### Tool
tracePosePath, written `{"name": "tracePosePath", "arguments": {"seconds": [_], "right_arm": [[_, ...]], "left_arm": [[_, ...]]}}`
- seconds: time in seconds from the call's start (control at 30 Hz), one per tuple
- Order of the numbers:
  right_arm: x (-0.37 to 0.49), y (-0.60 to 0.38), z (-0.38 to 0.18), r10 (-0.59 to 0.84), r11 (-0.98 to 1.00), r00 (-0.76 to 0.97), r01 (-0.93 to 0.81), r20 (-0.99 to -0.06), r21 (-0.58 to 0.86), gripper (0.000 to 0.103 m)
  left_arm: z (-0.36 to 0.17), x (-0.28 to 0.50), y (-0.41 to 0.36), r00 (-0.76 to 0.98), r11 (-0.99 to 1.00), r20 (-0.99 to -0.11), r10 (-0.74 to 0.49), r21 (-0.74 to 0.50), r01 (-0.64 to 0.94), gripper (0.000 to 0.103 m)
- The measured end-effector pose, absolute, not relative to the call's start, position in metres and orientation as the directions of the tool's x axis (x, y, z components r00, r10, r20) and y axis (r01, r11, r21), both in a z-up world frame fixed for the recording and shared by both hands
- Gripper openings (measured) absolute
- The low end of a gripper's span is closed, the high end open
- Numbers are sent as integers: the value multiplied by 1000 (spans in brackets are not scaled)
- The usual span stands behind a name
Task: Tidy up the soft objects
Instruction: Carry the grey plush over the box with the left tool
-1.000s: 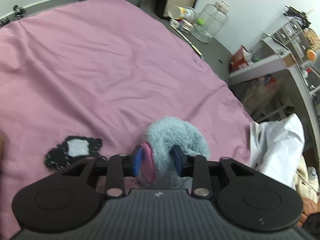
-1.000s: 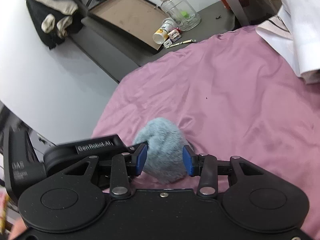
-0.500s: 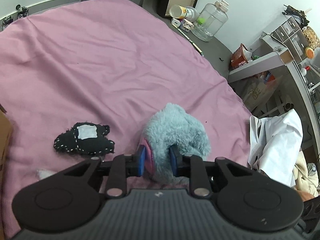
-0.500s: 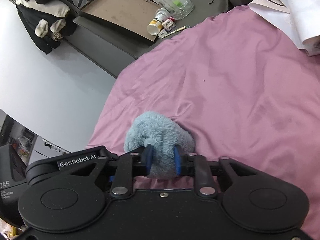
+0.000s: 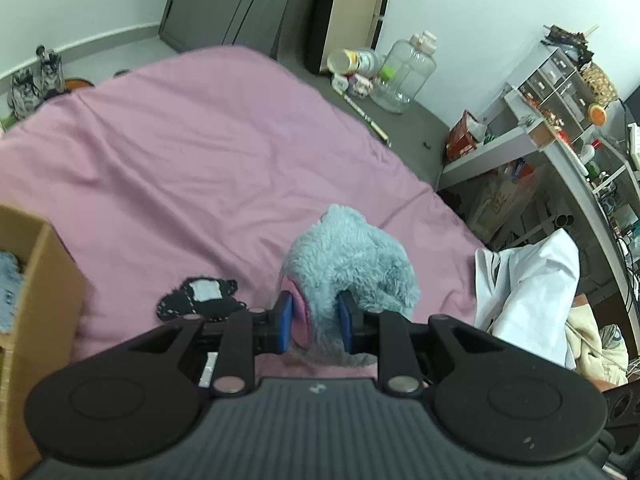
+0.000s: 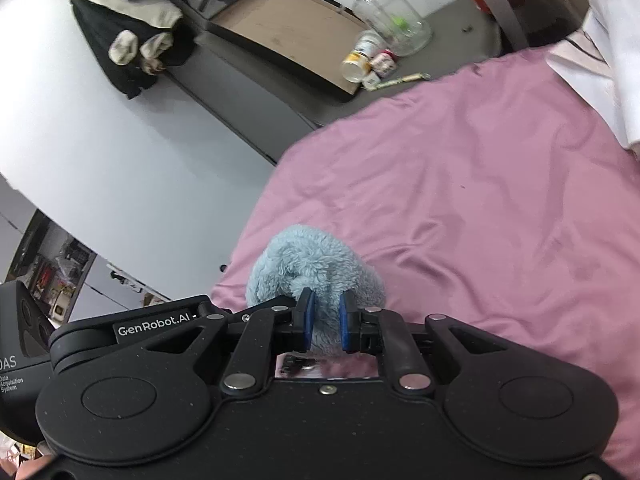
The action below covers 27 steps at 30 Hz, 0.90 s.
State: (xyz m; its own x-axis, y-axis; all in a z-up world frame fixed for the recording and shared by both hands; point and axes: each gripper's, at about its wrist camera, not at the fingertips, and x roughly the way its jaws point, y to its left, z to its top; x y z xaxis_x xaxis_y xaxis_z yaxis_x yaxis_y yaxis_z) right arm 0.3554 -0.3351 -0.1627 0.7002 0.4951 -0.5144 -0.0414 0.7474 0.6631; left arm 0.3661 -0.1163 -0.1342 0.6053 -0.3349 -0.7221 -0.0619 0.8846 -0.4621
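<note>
A large clear plastic jug point(image 5: 404, 70) stands on the grey floor point(image 5: 416, 124) past the far corner of the bed, with a tipped can point(image 5: 352, 61) and small packets just beside it. A grey shelf unit point(image 5: 532, 136) crowded with bottles and boxes runs along the right wall, topped by small drawers point(image 5: 560, 76). Shoes point(image 5: 36, 80) sit by the left wall. In the right view, dark clothes point(image 6: 128, 32) (with pale socks among them) hang against the white wall, near a flat brown board point(image 6: 280, 28).
</note>
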Motion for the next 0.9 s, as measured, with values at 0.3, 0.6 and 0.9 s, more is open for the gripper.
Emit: {"name": "tracePosePath", "arguments": {"seconds": [0.3, 0.6, 0.9], "right_arm": [[339, -324, -132, 535, 714, 711, -92, -456, 695, 13], [327, -305, -110, 576, 701, 706, -168, -411, 693, 13], [312, -281, -97, 594, 705, 700, -215, -397, 676, 13]], "left_arm": [[-95, 339, -100, 647, 893, -695, -315, -449, -46, 23], [-70, 323, -78, 663, 899, -689, -294, -435, -54, 23], [-57, 307, -52, 664, 901, -692, -284, -429, -61, 23]]}}
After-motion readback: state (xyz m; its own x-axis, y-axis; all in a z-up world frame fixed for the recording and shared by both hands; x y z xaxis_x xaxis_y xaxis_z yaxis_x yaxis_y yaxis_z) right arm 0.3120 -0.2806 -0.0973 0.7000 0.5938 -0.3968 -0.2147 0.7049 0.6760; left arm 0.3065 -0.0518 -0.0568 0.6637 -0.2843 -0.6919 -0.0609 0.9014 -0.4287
